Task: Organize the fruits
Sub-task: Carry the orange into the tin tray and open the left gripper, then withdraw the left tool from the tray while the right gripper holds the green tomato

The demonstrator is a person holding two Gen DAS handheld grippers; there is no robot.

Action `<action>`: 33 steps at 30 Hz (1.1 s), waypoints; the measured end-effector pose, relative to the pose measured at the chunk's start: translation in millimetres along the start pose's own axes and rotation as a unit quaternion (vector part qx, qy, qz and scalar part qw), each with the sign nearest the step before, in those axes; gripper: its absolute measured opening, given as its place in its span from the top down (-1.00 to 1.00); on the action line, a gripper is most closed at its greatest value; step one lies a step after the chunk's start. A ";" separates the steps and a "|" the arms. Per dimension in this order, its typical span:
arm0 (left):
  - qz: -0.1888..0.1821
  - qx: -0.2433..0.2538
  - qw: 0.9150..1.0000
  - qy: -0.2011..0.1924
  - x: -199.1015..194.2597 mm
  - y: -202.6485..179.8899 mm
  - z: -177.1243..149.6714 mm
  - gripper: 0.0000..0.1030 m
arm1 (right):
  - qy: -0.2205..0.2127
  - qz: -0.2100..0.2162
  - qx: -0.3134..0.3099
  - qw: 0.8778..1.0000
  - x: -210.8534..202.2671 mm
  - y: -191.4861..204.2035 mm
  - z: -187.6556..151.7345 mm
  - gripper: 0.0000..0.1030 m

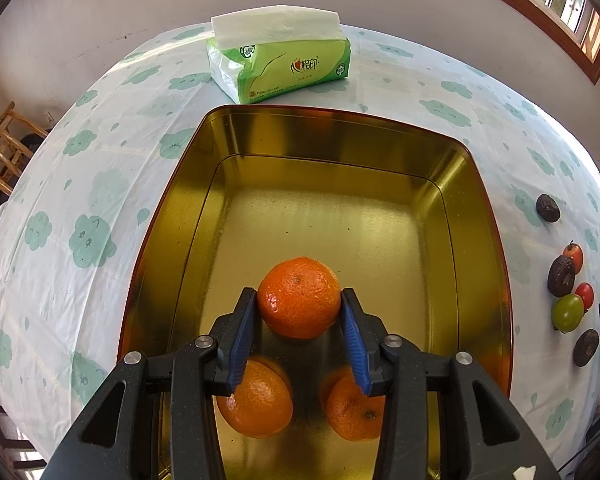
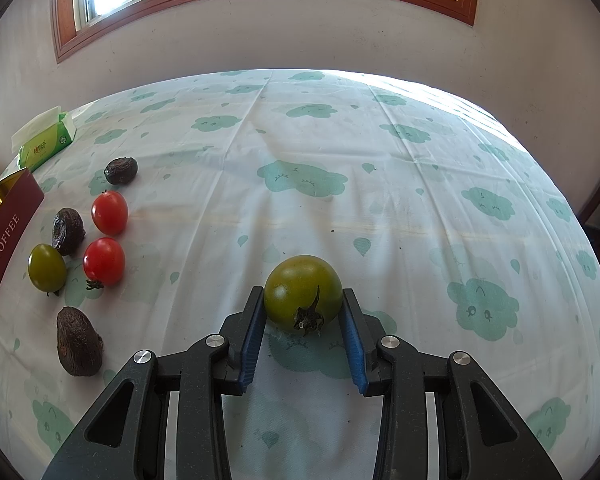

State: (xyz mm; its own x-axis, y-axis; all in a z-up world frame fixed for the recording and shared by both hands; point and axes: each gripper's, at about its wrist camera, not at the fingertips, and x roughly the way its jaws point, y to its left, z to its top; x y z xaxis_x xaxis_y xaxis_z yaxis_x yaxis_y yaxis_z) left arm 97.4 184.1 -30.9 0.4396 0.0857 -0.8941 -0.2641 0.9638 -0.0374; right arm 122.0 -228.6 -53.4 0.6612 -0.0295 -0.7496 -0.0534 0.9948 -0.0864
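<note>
Left claw (image 1: 300, 294): clenched on a mandarin (image 1: 299, 298), with a blue pad against each flank. The fruit sits right at the fingertips, inside the gold tin (image 1: 340, 132). I cannot tell if it rests on the tin floor or hangs just above it.
- Two more mandarins lie on the tin floor under the claw. One (image 1: 256, 400) is below the left finger and the other (image 1: 354, 410) below the right finger. The fingers and their black frame cover the top of each.
- The tin's near wall is hidden behind the claw body.
- Tissue pack (image 1: 280, 64) lies ahead of the claw, beyond the tin's far wall.

Right claw (image 2: 303, 294): grasping a green tomato (image 2: 303, 292) at the fingertips, pads on both sides, with the dried stem facing the camera. It is over the cloud-print cloth (image 2: 380, 160). Whether it touches the cloth is not clear.
- A loose group lies well off to the left of this claw: two red tomatoes (image 2: 109, 213) (image 2: 104, 261), a small green tomato (image 2: 47, 268) and three dark wrinkled fruits (image 2: 121, 171) (image 2: 68, 231) (image 2: 79, 342). I cannot name the kind of the dark fruits.
- Further left, the tin's maroon side shows the word "TOFFEE". It is cut off by the frame edge, and its other lettering is too small to read.
</note>
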 end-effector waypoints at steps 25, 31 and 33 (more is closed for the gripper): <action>-0.004 -0.021 0.999 -0.037 -59.9 16.2 -31.1 -0.13 | 0.000 -0.001 0.000 1.000 -0.4 1.0 -0.2 0.26; 0.013 -0.016 0.998 -0.060 -76.2 23.6 -46.4 -0.28 | -0.001 -0.003 -0.002 1.000 -0.3 1.3 -0.3 0.27; 0.017 -0.017 0.998 -0.066 -79.6 27.0 -50.0 -0.35 | -0.001 -0.003 -0.002 1.000 -0.4 1.5 -0.3 0.28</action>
State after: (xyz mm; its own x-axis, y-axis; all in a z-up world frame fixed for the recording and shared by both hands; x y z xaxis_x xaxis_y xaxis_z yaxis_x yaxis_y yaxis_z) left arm 12.4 190.7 16.9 0.5385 0.1536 -0.8285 -0.3097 0.9505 -0.0251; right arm 121.4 -227.1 -53.5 0.6627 -0.0352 -0.7481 -0.0531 0.9942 -0.0938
